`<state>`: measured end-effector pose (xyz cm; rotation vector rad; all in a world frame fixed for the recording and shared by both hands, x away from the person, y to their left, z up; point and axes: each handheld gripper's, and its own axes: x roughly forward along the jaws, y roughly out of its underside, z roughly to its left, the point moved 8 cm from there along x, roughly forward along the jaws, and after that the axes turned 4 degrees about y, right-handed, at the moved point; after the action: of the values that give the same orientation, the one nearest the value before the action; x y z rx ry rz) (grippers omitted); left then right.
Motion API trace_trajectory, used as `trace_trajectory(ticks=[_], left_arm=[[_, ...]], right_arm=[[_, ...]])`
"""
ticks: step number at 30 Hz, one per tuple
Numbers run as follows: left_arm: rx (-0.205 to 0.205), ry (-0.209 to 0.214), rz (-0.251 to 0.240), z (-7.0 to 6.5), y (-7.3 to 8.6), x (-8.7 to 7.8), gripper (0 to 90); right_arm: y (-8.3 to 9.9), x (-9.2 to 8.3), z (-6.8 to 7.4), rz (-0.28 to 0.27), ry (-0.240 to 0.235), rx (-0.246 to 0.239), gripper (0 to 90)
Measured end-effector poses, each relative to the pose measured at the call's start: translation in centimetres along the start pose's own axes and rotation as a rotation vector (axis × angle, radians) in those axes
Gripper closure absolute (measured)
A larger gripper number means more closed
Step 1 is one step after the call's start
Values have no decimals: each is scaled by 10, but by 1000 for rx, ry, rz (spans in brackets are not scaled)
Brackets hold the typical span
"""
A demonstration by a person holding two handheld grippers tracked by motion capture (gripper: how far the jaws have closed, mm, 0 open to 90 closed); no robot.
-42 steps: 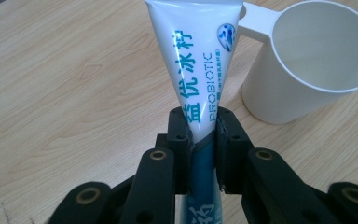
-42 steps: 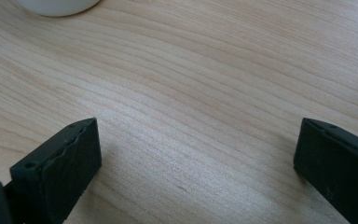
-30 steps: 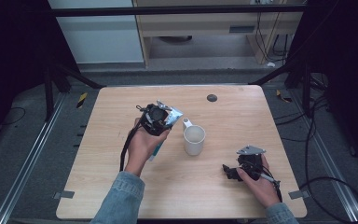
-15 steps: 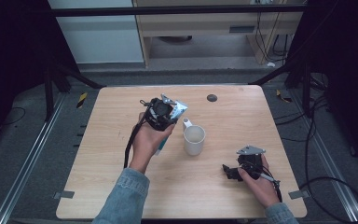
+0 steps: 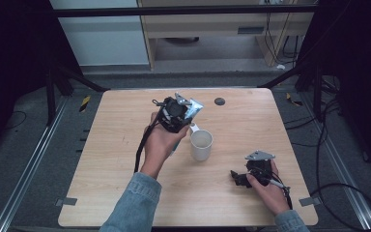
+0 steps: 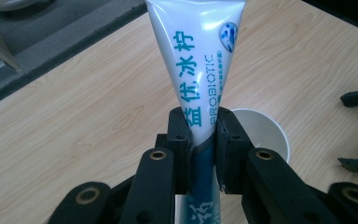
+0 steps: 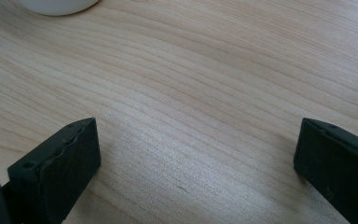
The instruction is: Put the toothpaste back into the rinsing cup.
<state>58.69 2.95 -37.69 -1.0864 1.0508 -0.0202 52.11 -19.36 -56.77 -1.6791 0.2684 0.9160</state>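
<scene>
Above the pale wooden worktop (image 5: 125,145): white-and-teal plastic toothpaste tube (image 6: 196,70), clamped mid-body in left gripper (image 6: 200,135) jaws just beside white ceramic mug (image 5: 201,145); right gripper (image 5: 249,178) resting w/ jaws apart, nothing btwn; advice: centre tube over mug rim, lower upright before releasing.

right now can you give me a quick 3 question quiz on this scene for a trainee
1. What does the left gripper hold?
2. True or false: the right gripper is shut on the white mug.
3. Where does the mug stand? A) on the floor B) on the wooden table, between the two hands C) on the shelf behind

Key
1. A toothpaste tube, clamped between its jaws.
2. False: its jaws stand open over bare table.
3. B
</scene>
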Motion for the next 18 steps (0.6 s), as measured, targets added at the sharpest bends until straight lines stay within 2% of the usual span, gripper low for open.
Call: trace_trajectory(ticks=[13,18], left_arm=[[38,-7,-39,-16,-18,-5,778],[38,-7,-46,-20,-22,-7,778]], right_arm=[[0,0,0,3,2,-3,6],[0,0,0,3,2,-2,6]])
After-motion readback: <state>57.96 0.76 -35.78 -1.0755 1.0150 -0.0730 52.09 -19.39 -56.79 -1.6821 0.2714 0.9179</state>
